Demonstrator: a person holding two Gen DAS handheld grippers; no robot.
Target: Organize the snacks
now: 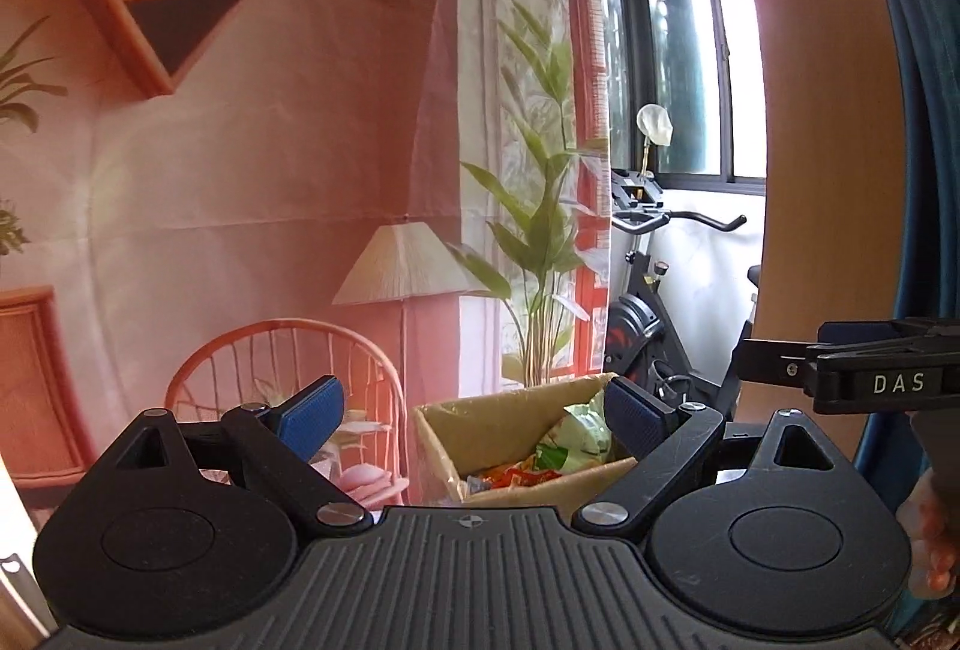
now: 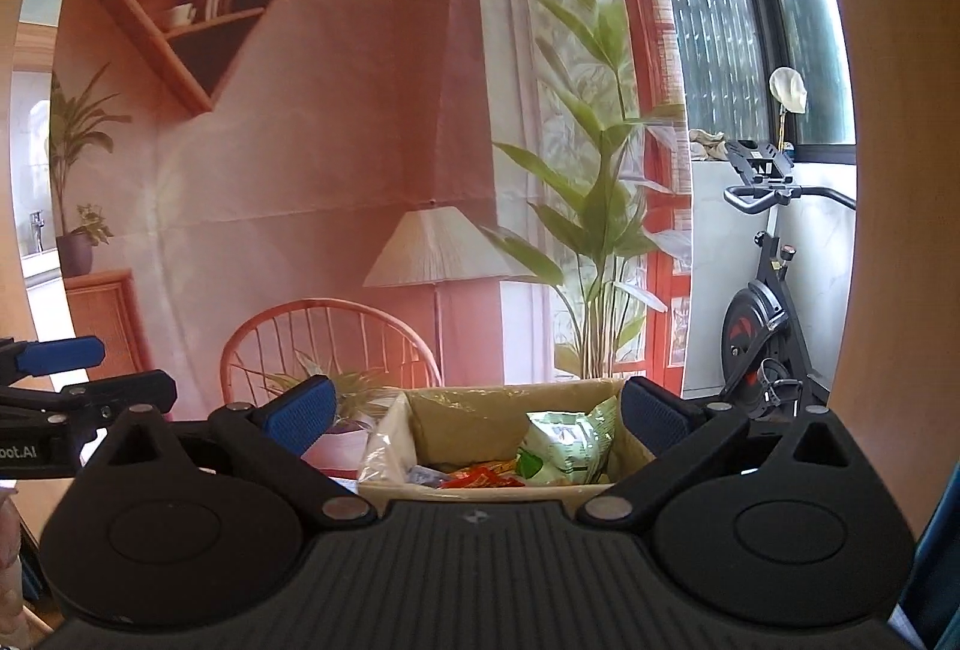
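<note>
Both grippers, left gripper (image 1: 474,419) and right gripper (image 2: 474,416), gape empty before the cardboard box (image 2: 468,413), perhaps holding snacks.

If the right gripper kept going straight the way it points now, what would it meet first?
Probably the cardboard box of snacks, with the green snack bag inside; the right gripper is open and empty. Depth is hard to judge.

Cardboard box (image 2: 468,410): plain tan-brown. Snack bag (image 2: 567,446) inside: pale green and white, darker green patch. Packets (image 2: 480,479) beside it: orange-red. Left tongs (image 1: 474,419), right tongs (image 2: 477,416): black bodies, blue ribbed pads (image 2: 297,413). Backdrop cloth (image 2: 336,140): printed salmon-pink room scene, green plant, beige pleated lampshade. Exercise bike (image 2: 762,314): black, red accents on flywheel.
</note>
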